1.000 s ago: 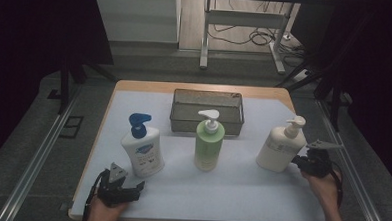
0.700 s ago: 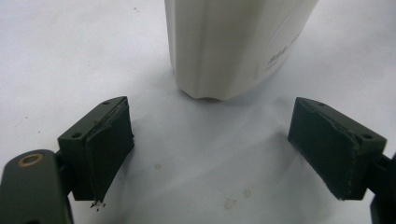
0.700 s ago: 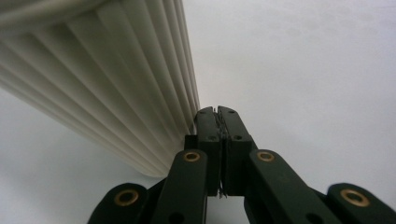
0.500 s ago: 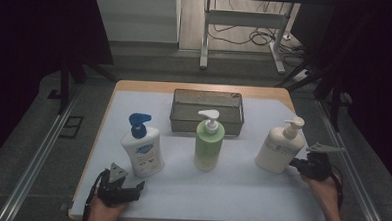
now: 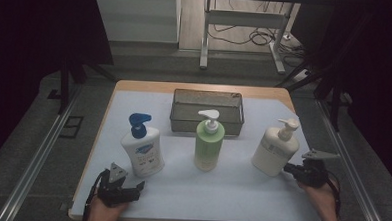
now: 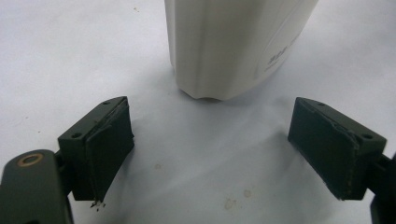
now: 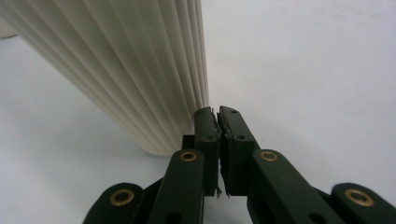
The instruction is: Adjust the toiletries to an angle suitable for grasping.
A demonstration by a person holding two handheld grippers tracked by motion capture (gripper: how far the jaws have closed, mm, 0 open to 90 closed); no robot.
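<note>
At the lower right of the high view, the right gripper (image 5: pixel 292 170) has its jaws pressed together with nothing between them; its tips sit just beside the foot of the ribbed cream pump bottle (image 5: pixel 275 150), and contact cannot be told. At the lower left, the left gripper (image 5: pixel 130 188) stands wide open and empty, near the white bottle with the blue pump (image 5: pixel 143 149). A green pump bottle (image 5: pixel 209 143) stands at centre. Behind it, the wire mesh basket (image 5: pixel 207 122) looks empty.

both claws are black: left claw (image 5: pixel 141 186) and right claw (image 5: pixel 287 168) each carry a grey three-cornered plate, brass-coloured rivets and flat dark pads (image 6: pixel 111 144)
</note>
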